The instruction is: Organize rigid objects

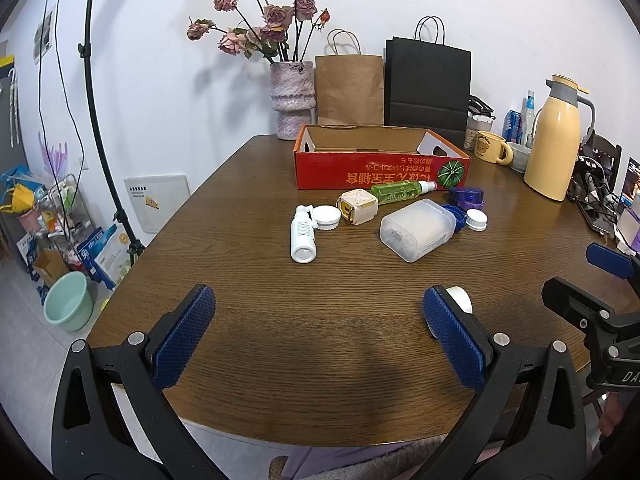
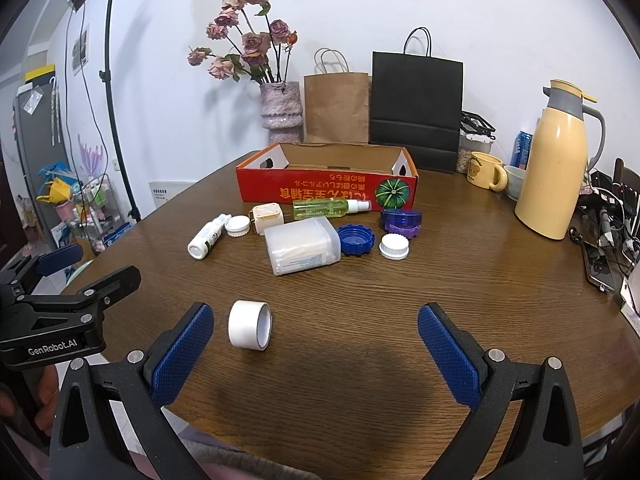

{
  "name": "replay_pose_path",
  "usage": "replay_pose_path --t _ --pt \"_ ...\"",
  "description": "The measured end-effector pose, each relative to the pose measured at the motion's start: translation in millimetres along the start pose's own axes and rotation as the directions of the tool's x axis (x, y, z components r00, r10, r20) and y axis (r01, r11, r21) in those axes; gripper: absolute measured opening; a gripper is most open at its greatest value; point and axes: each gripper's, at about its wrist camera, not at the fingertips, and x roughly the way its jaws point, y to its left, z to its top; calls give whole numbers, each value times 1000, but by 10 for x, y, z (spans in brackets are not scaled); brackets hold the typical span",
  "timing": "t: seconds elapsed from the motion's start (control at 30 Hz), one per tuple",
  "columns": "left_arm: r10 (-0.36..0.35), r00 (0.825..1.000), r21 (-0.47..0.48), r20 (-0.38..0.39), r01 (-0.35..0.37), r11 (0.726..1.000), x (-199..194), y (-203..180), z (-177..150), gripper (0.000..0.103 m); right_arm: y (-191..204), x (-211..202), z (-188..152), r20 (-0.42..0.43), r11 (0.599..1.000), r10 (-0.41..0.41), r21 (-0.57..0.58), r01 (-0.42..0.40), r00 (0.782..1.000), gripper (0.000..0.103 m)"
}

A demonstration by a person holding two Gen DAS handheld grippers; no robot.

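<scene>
A red cardboard box stands open at the back of the wooden table. In front of it lie a white bottle, a white lid, a cream cube, a green spray bottle, a clear plastic case, a blue cap, a purple case and another white cap. A white tape roll lies nearer. My left gripper and right gripper hover open and empty over the near table edge.
A vase of dried roses, a brown paper bag and a black bag stand behind the box. A yellow thermos, mug and cables crowd the right side. A light stand and clutter are on the floor left.
</scene>
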Motion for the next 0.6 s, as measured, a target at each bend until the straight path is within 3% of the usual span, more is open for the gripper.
replay_pose_path --t 0.6 --pt "-5 1000 -10 -8 5 1000 22 77 -38 103 91 34 30 -12 1000 4 -9 -4 1000 103"
